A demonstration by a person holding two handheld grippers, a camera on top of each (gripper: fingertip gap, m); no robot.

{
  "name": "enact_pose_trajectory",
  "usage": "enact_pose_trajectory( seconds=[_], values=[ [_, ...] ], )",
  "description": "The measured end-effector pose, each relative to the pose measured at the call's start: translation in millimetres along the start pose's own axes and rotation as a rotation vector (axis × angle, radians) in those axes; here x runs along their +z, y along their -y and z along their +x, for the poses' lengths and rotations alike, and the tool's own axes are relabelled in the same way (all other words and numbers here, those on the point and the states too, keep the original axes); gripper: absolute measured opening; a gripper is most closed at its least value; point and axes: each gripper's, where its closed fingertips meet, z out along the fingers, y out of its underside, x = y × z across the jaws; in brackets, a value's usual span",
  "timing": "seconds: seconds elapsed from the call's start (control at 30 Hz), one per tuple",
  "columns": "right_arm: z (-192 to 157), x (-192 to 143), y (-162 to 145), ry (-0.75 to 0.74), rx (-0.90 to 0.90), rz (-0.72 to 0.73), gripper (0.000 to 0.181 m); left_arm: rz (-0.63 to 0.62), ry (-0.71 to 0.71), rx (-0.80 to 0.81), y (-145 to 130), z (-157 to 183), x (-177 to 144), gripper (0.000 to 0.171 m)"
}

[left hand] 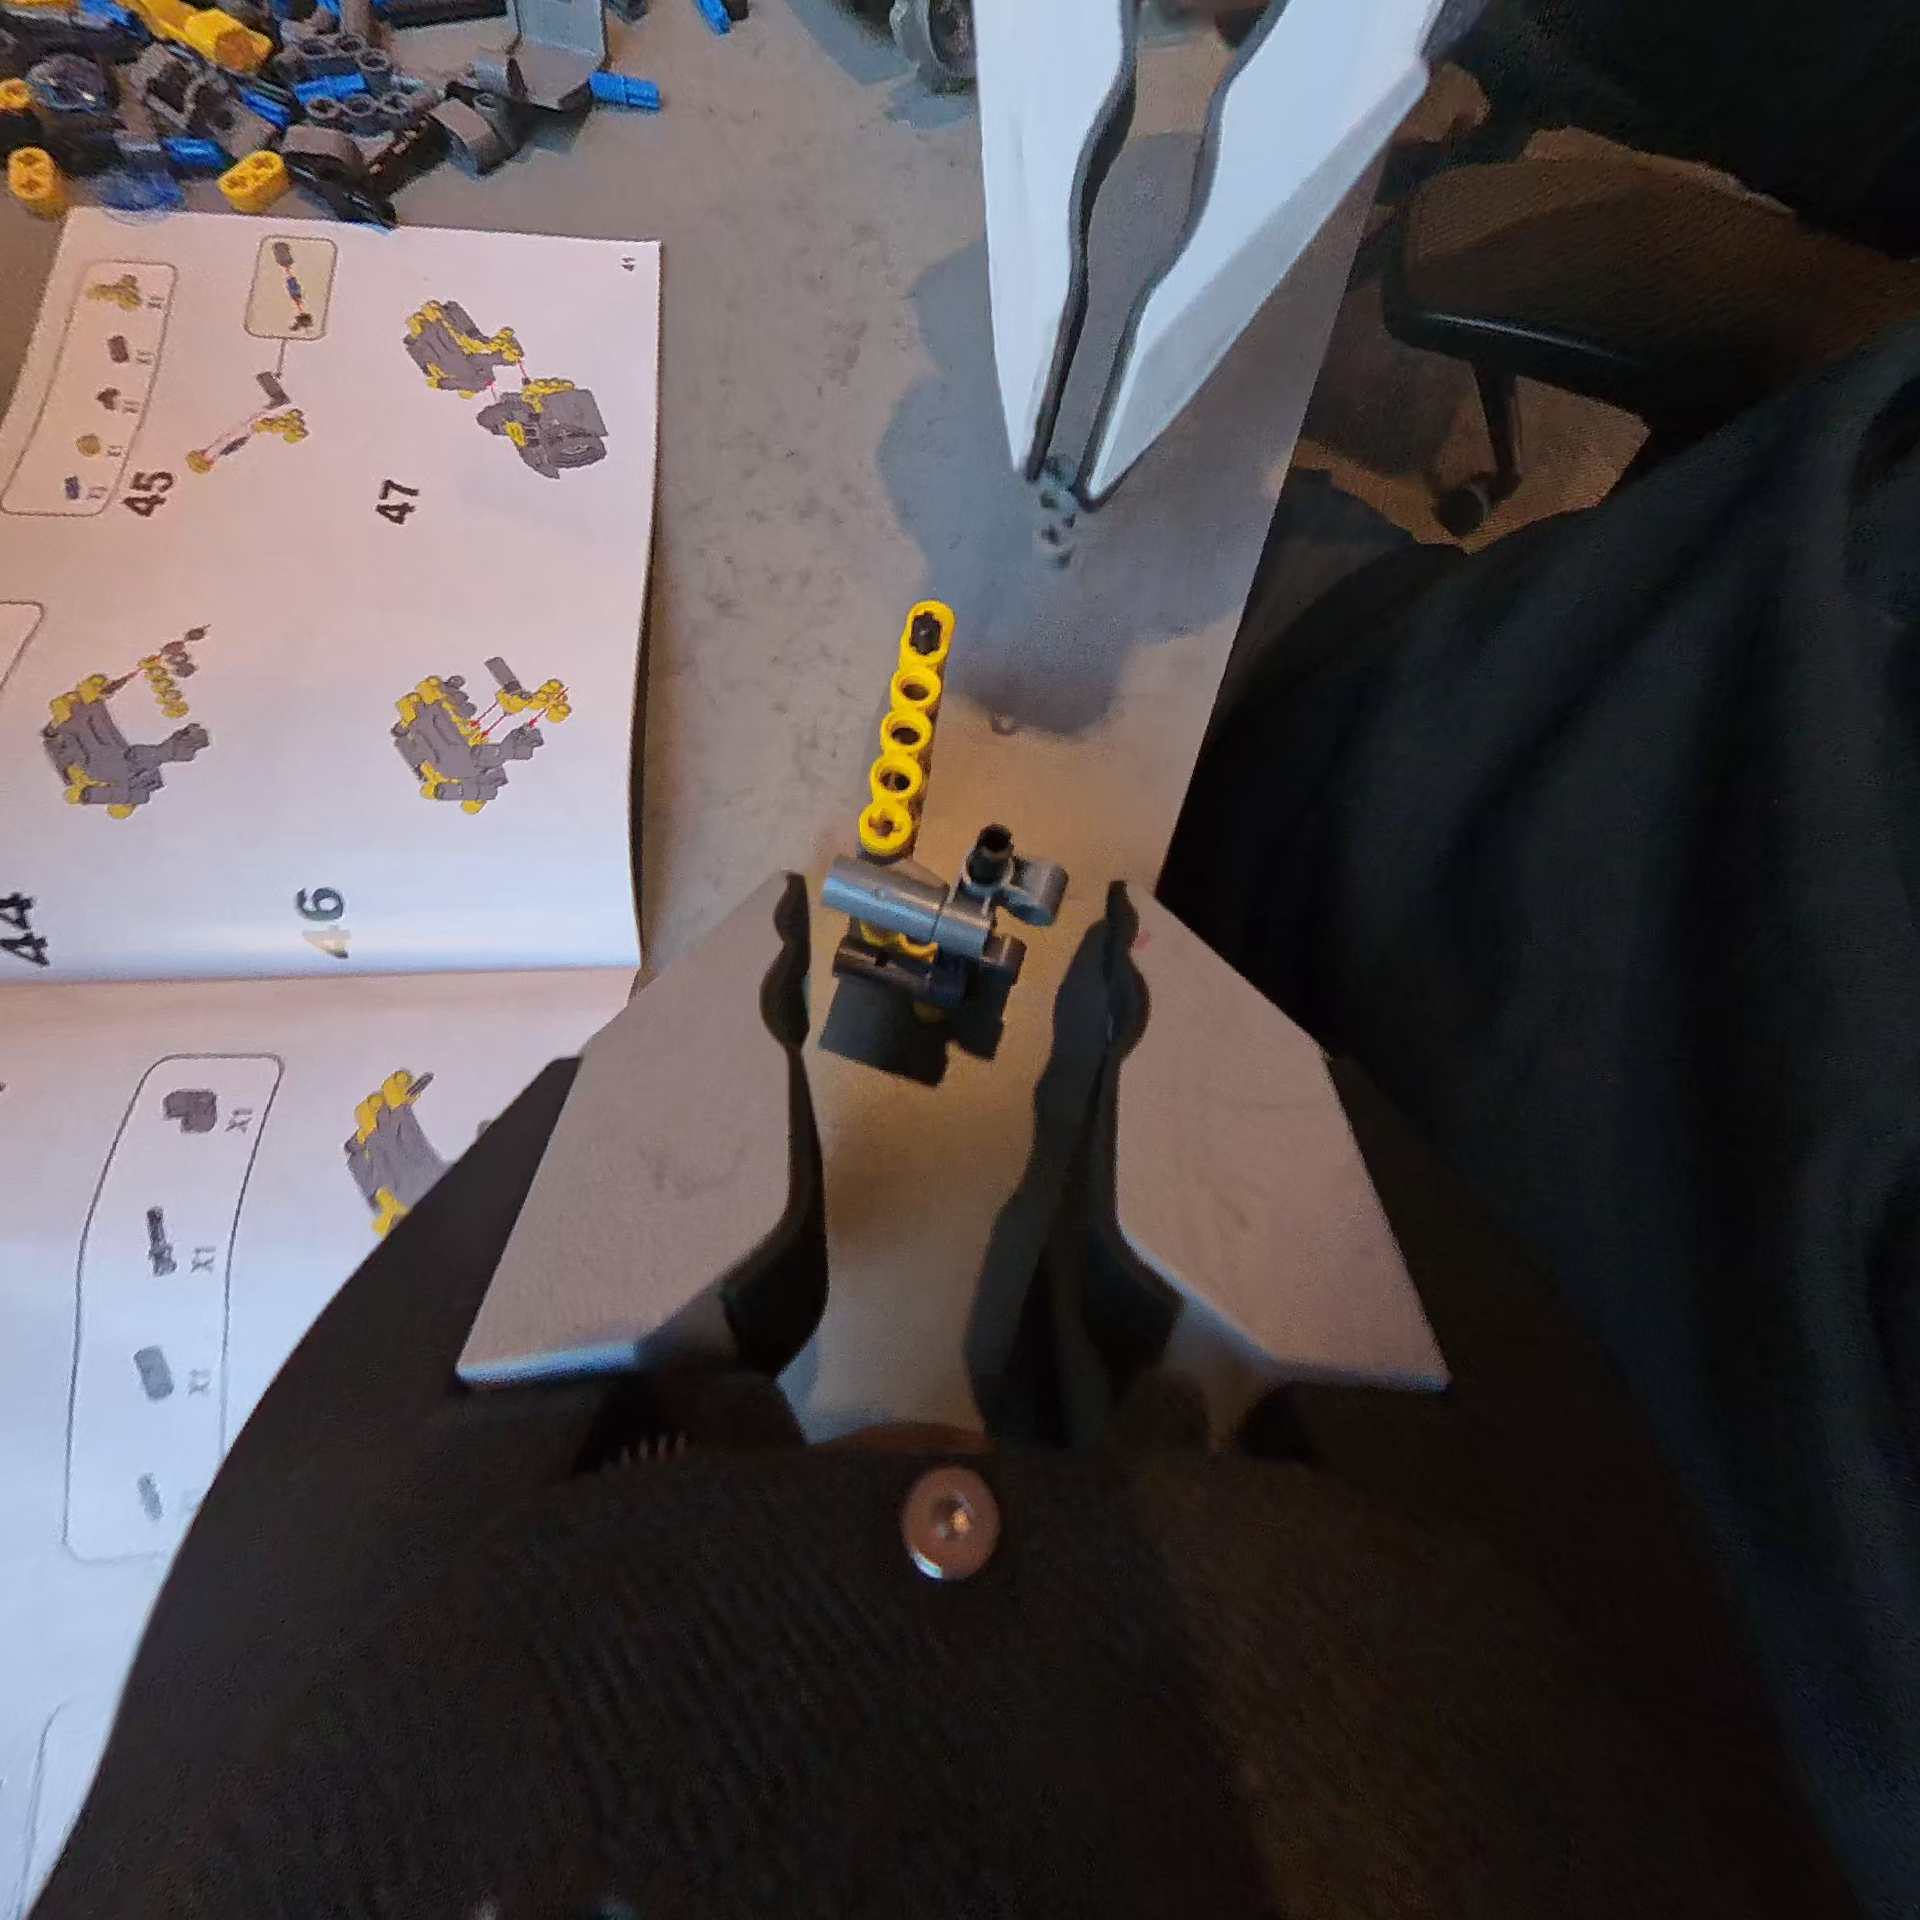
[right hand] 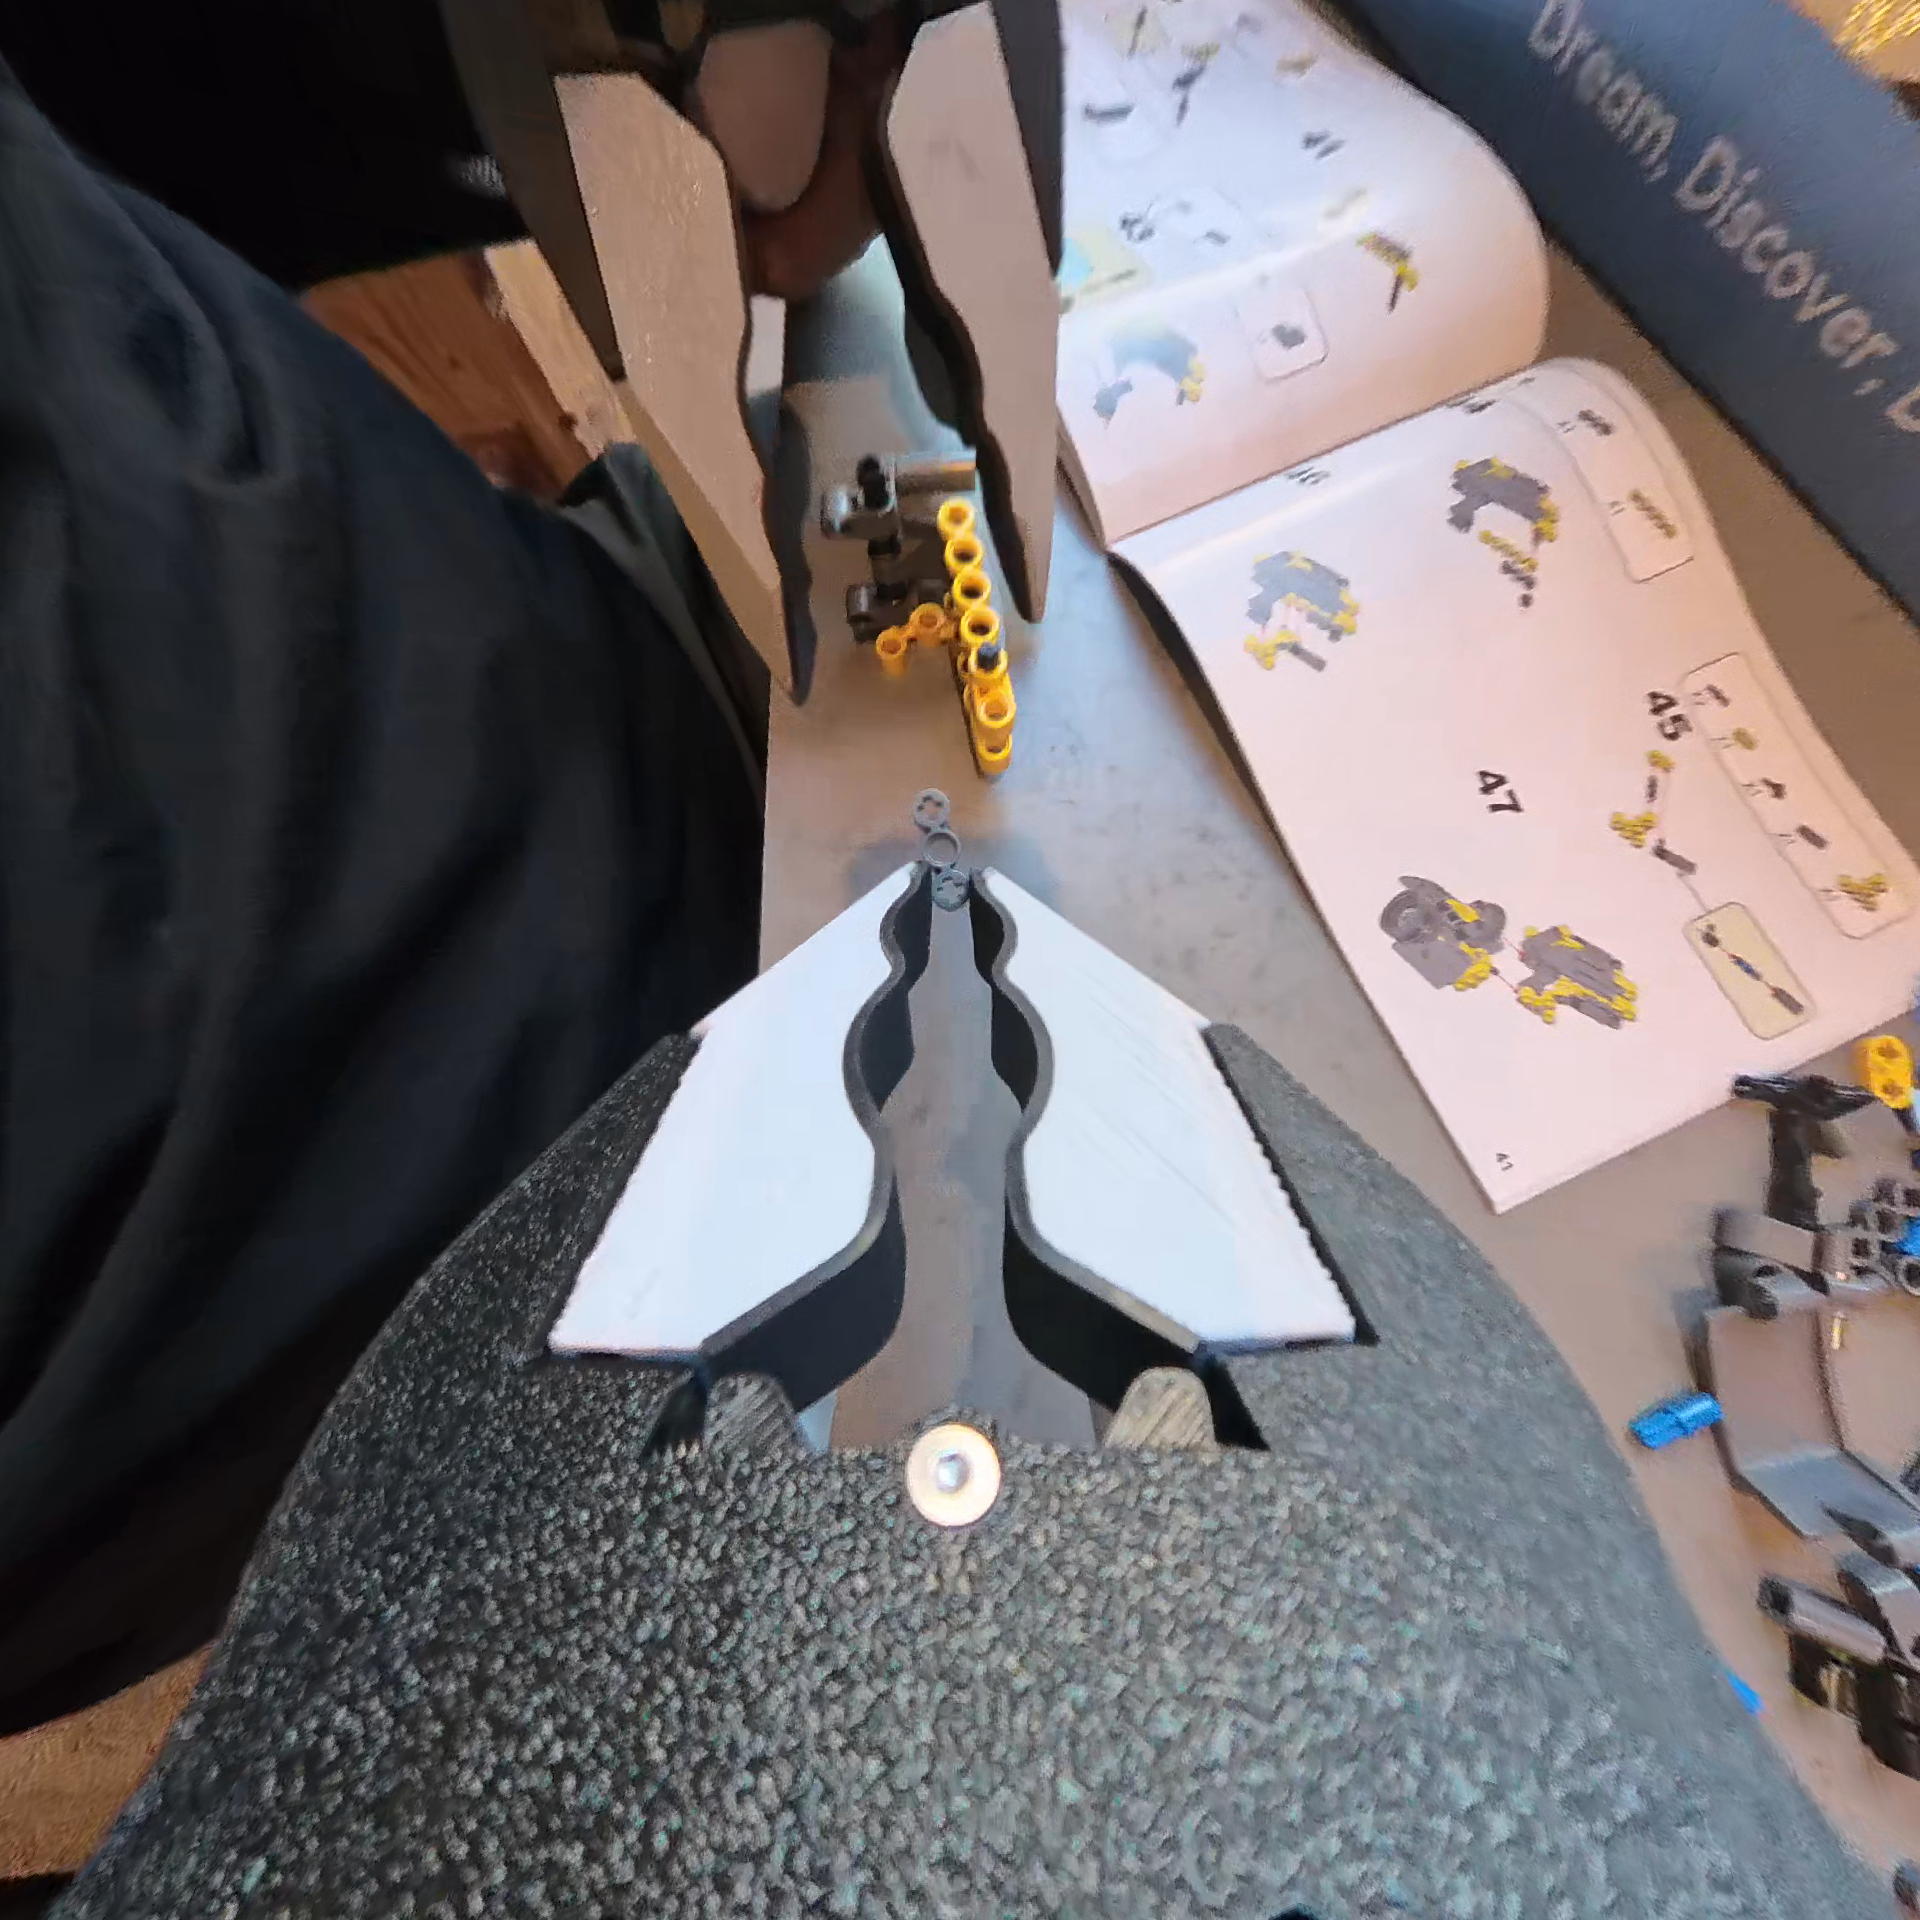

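A small assembly of grey, black and yellow building pieces (left hand: 925, 935) rests on the grey table, its yellow holed beam (left hand: 904, 727) pointing away. My left gripper (left hand: 951, 904) is open, its grey fingers on either side of the assembly with small gaps. The right wrist view shows the same, the assembly (right hand: 914, 582) between the left gripper's (right hand: 909, 634) fingers. My right gripper (right hand: 948, 878), with white fingers, is shut on a thin grey three-hole piece (right hand: 940, 844) that sticks out of its tips, a short way from the yellow beam's end. It also shows in the left wrist view (left hand: 1060, 488).
An open instruction booklet (left hand: 312, 623) (right hand: 1455, 779) lies beside the assembly. Loose blue, grey, black and yellow pieces lie in a pile (left hand: 208, 104) (right hand: 1818, 1299). A dark box (right hand: 1714, 208) lies behind the booklet. A person's dark clothing (left hand: 1558, 935) is at the table edge. Tip to tip, the grippers are about 7 cm apart.
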Motion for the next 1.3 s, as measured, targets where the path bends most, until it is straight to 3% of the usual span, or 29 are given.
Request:
enact_pose_trajectory(
  seconds=[0.17,0.3,0.43,0.63,0.77,1.3],
  values=[
    [2.7,-4.6,25.2,-0.033,-0.004,0.051,0.006,0.027,0.104,-0.029,8.6,-14.1,-31.2,0.054],
    [1.2,1.6,43.6,-0.035,-0.033,0.07,0.006,0.11,0.118,0.014,41.4,-12.2,-55.9,0.04],
    [3.1,10.2,51.8,-0.041,-0.039,0.064,0.006,0.066,0.084,0.12,53.4,-5.2,-47.9,0.035],
    [3.0,13.0,55.1,-0.039,-0.033,0.064,0.006,0.018,0.035,0.165,47.3,-5.0,-29.9,0.023],
    [3.8,14.0,54.0,-0.032,-0.023,0.065,0.006,0.046,0.005,0.169,51.2,-2.8,-28.3,0.005],
    [2.5,10.1,49.4,-0.018,-0.049,0.118,0.008,0.067,-0.031,0.207,48.3,-3.0,-20.5,0.004]
  ],
)
